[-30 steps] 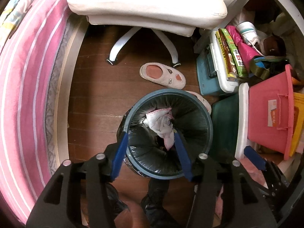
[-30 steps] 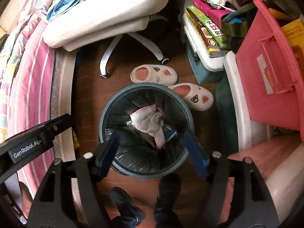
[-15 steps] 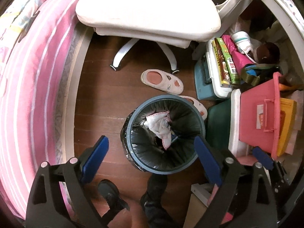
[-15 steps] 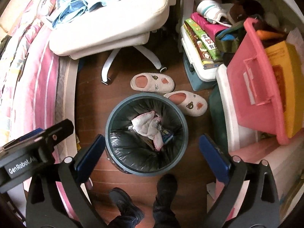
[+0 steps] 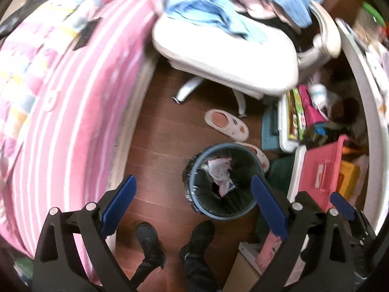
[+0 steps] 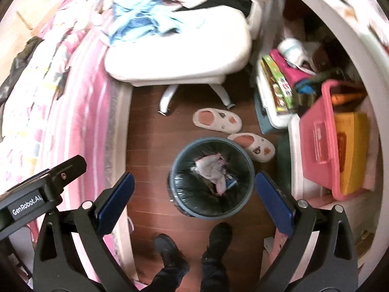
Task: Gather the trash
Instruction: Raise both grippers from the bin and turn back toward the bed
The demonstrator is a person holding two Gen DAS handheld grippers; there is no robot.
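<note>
Two grippers hang spread and empty above the floor: our left gripper (image 5: 193, 194) and right gripper (image 6: 194, 192). Below them we see the round trash bin (image 6: 211, 213), black-lined, standing on dark wood beside the slippers (image 6: 217, 120). A crumpled white-and-pink wad of trash (image 6: 211, 168) lies inside. What sits beneath it is too dark to identify.

bins: 1 (image 6: 250, 170) | slippers: 2 (image 6: 217, 120) | chairs: 1 (image 6: 180, 56) | pink tubs: 1 (image 6: 316, 141)
</note>
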